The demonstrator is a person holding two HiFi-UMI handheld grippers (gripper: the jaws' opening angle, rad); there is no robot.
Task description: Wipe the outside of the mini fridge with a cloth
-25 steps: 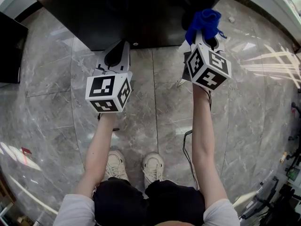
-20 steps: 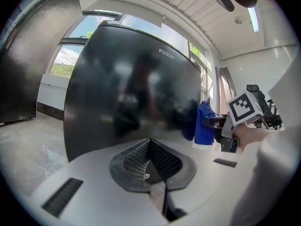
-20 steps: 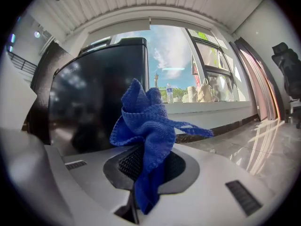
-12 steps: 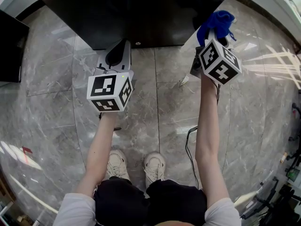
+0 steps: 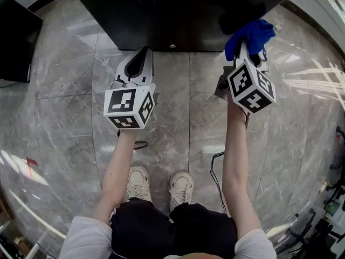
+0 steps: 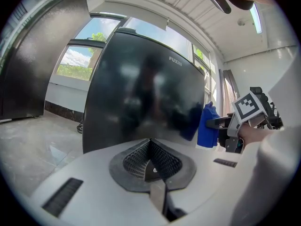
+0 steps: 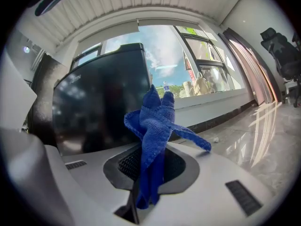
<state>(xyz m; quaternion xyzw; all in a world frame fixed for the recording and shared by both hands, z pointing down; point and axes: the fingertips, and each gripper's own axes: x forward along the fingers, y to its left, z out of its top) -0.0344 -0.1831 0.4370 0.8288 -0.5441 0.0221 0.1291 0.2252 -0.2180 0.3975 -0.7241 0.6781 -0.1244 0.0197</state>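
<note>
The right gripper has its jaws clamped on the bunched blue cloth, which looks soft, light and floppy and sits just before the mini fridge. The left gripper faces the fridge, jaws together and empty.

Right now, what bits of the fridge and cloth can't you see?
Fridge: its far part is cut off by the head view's top edge; both gripper views face its front, hiding the back.
Cloth: whether it touches the fridge; the head view only shows them overlapping.
Marks on the door: glossy reflections hide them in the left gripper view.
</note>
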